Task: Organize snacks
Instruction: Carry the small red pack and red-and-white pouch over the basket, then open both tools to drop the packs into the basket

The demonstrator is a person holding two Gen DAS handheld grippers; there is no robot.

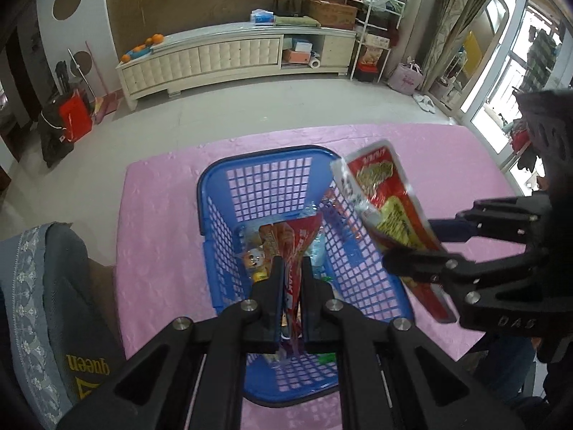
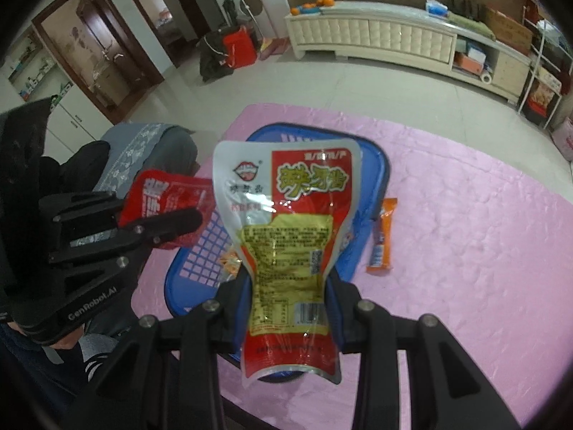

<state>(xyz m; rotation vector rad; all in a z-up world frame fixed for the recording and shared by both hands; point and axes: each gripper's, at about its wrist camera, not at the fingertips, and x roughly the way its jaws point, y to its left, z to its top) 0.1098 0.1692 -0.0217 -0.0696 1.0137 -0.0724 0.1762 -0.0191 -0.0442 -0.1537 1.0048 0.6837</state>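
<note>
Both claws loaded over the blue basket (image 1: 218, 193), centre frame on the pink tablecloth (image 2: 465, 215). Left gripper (image 1: 290, 272) clamped on a small red packet (image 1: 297, 236), right gripper (image 2: 286, 286) pinching the red-and-yellow pouch (image 2: 286, 236) mid-body. Both look light, floppy and slick, so hold the flat film near a sealed edge. Orange bar (image 2: 382, 240) lies right of the basket, likely stiffer, take it across the middle

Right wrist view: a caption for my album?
Right gripper holds a red snack pouch above a blue basket.
</note>
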